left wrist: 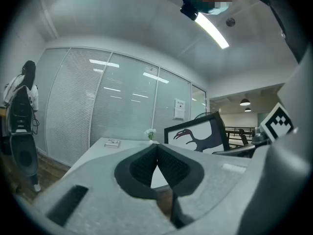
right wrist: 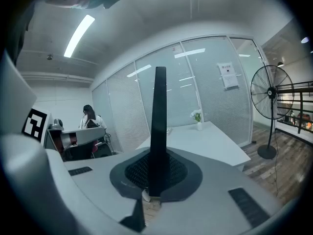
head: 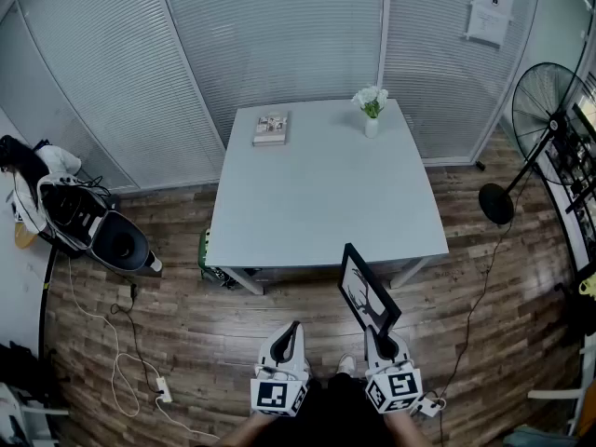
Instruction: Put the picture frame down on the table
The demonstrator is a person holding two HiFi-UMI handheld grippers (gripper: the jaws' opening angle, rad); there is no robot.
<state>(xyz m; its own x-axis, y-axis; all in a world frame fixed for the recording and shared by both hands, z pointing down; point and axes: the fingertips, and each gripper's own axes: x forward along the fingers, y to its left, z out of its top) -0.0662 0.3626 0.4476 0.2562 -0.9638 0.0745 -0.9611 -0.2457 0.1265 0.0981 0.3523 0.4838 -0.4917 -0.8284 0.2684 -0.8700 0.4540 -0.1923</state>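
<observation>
My right gripper pinches the picture frame by its lower edge, upright, ready for the table at frame centre. My unneeded left gripper sits pressed together, empty.

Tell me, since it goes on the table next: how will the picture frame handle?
Probably stiff: the picture frame stands straight from the right gripper. Clamped by one thin edge, it may pivot. Stood upright on the table, likely tippy.

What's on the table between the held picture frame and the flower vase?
Nothing: in the head view, bare table runs from picture frame to vase.
</observation>
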